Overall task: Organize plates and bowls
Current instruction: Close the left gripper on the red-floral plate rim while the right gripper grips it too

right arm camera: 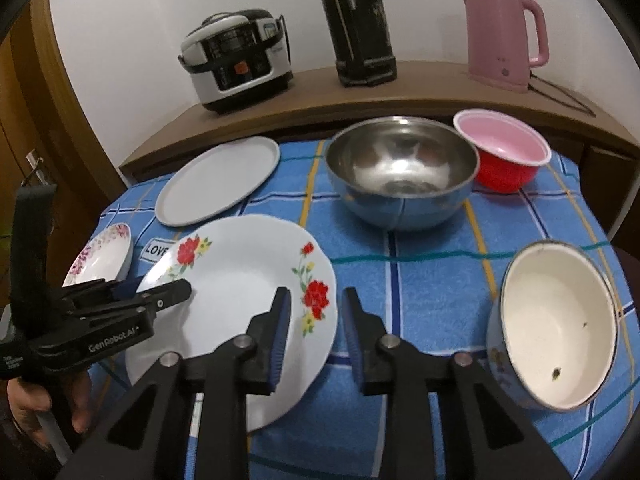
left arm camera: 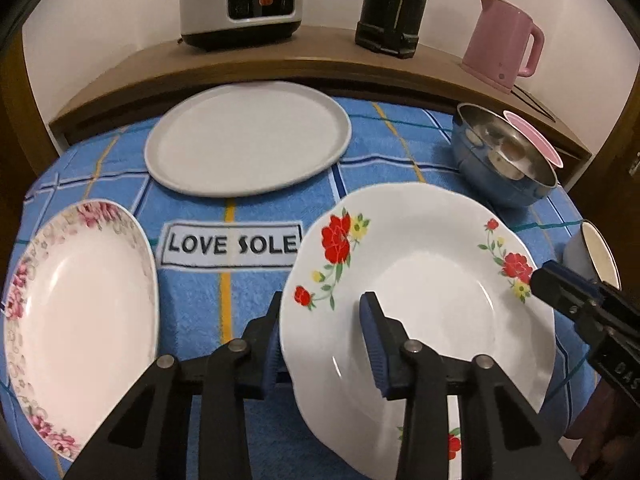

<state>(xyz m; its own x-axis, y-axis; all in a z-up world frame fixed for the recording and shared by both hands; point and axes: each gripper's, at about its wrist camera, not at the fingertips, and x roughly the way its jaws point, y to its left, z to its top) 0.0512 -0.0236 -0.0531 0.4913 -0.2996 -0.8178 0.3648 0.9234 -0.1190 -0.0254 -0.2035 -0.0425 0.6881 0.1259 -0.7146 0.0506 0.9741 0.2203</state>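
Observation:
A white plate with red flowers point(left arm camera: 420, 280) point(right arm camera: 240, 280) is tilted up off the blue cloth. My left gripper point(left arm camera: 320, 312) point(right arm camera: 160, 292) straddles its left rim with open jaws, one finger under and one over. My right gripper point(right arm camera: 314, 312) point(left arm camera: 560, 284) straddles its right rim, also open. A pink-flowered plate point(left arm camera: 80, 312) point(right arm camera: 102, 260) lies at the left. A plain grey plate point(left arm camera: 248, 138) point(right arm camera: 218, 180) lies at the back. A steel bowl point(right arm camera: 400, 172) point(left arm camera: 504, 160), a red bowl with pink inside point(right arm camera: 504, 152) and a cream enamel bowl point(right arm camera: 556, 328) sit at the right.
A blue checked cloth point(right arm camera: 420, 264) covers the table. Behind it a wooden shelf point(right arm camera: 400, 92) holds a rice cooker point(right arm camera: 236, 60), a dark flask point(right arm camera: 360, 24) and a pink kettle point(right arm camera: 504, 36). A wooden door frame point(right arm camera: 24, 120) stands at the left.

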